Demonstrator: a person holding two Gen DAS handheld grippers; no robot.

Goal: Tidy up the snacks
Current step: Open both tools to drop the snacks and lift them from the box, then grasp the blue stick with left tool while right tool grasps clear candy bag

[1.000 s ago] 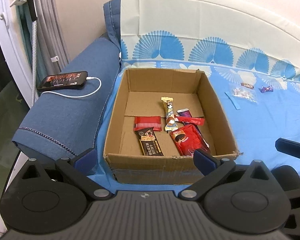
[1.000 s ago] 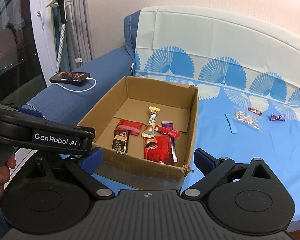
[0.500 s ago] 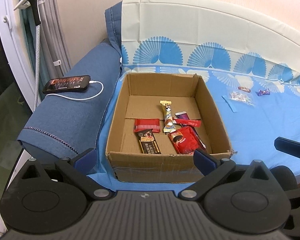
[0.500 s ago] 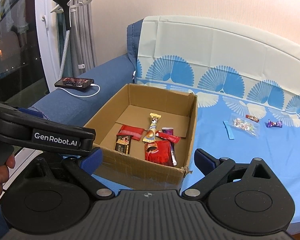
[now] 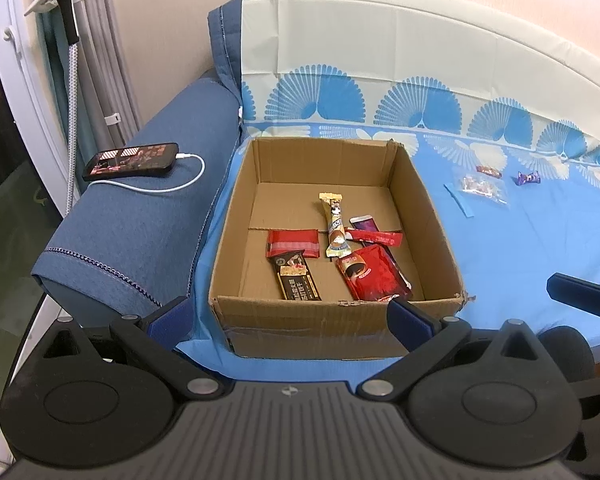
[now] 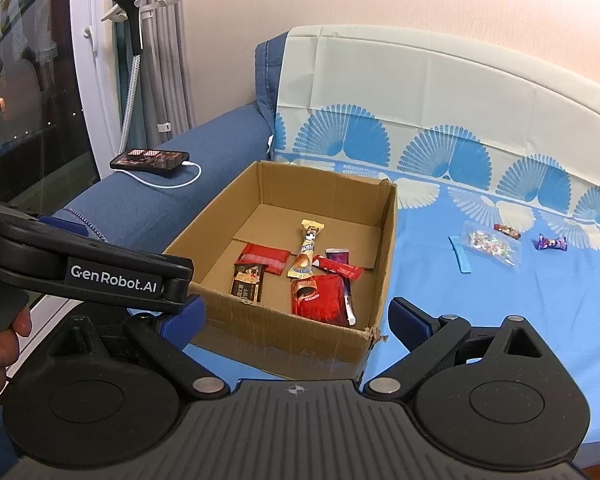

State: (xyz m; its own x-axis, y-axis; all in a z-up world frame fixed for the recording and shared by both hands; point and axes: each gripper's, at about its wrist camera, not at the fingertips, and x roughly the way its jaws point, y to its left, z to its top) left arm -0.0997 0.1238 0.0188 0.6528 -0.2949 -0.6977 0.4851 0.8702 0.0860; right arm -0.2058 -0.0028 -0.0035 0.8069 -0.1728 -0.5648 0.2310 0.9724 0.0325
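Observation:
An open cardboard box (image 5: pixel 428 208) (image 6: pixel 386 248) sits on a blue cloth. It holds several snacks: a red pouch (image 5: pixel 374 276) (image 6: pixel 320 294), a dark bar (image 5: pixel 298 278) (image 6: pixel 247 282), a red packet (image 5: pixel 292 242), a gold stick (image 5: pixel 335 226) (image 6: pixel 306 254) and a thin red stick (image 5: pixel 374 237). On the cloth right of the box lie a clear candy bag (image 5: pixel 480 187) (image 6: pixel 490 242), a red candy (image 5: pixel 489 171) (image 6: pixel 507 231) and a purple candy (image 5: pixel 528 178) (image 6: pixel 552 243). My left gripper (image 5: pixel 288 318) and right gripper (image 6: pixel 296 318) are open and empty, held in front of the box.
A phone (image 5: pixel 131 162) (image 6: pixel 150 159) with a white cable lies on the blue sofa arm (image 5: pixel 140 232) at left. A garment steamer (image 6: pixel 134 32) and curtains stand behind it. The left gripper's body (image 6: pixel 88 272) crosses the right wrist view at left.
Both grippers have pulled back and risen a little, so the box looks smaller and farther away. Nothing on the cloth or in the box has moved.

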